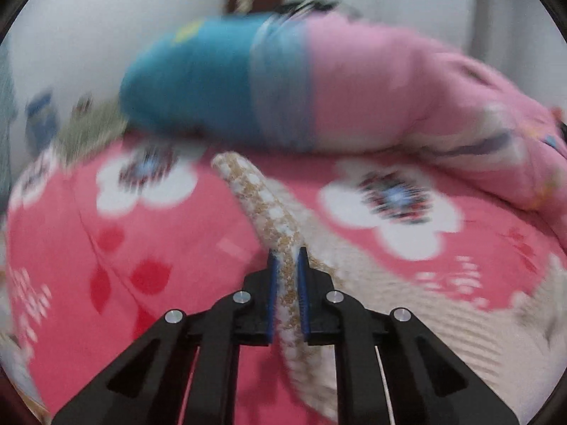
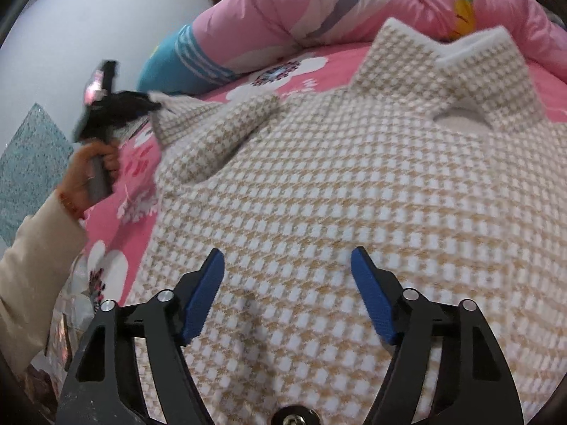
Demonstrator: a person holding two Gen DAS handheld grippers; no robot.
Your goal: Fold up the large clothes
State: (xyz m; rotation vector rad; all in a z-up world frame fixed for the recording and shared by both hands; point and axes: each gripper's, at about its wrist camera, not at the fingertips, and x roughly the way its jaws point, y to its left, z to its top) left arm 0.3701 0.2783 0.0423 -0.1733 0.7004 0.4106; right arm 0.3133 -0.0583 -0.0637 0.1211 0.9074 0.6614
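Note:
A beige-and-white checked jacket (image 2: 336,194) lies spread on the pink flowered bed sheet (image 2: 138,163), collar (image 2: 450,67) at the far side. In the left wrist view my left gripper (image 1: 287,258) is shut on the edge of the jacket's sleeve (image 1: 262,205), which rises between the blue pads. The right wrist view shows that gripper (image 2: 156,106) at the far left, lifting the sleeve end (image 2: 212,124) off the bed, with a hand (image 2: 92,170) on its handle. My right gripper (image 2: 287,265) hovers open just over the jacket's body, nothing between its fingers.
A pink quilt (image 2: 354,3) and a teal pillow (image 2: 170,63) lie along the far side of the bed. A white wall (image 2: 88,17) stands at the left. A cream sleeve (image 2: 32,265) reaches in from the lower left.

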